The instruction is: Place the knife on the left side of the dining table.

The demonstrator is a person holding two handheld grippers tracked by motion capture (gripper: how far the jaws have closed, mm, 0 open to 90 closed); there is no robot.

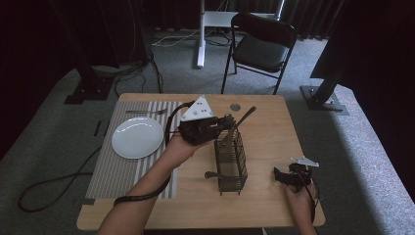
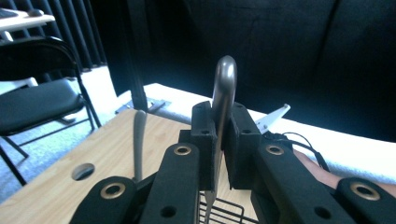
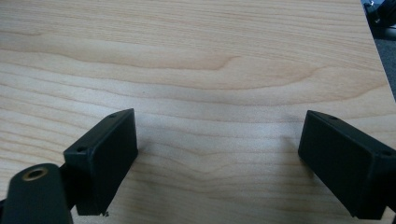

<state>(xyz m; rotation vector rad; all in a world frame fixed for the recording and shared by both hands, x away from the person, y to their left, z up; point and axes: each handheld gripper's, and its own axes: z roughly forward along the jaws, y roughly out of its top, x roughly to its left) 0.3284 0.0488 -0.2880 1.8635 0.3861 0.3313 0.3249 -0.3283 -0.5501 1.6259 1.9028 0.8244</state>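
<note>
Left claw (image 2: 219, 154) is clenched on a grey metal utensil handle (image 2: 223, 100), best lifted straight from the black wire caddy (image 1: 231, 159); right claw (image 3: 219, 163) rests released.

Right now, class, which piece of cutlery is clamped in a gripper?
The metal utensil standing upright between the left gripper's jaws above the wire rack; the fork lies loose on the striped placemat.
</note>
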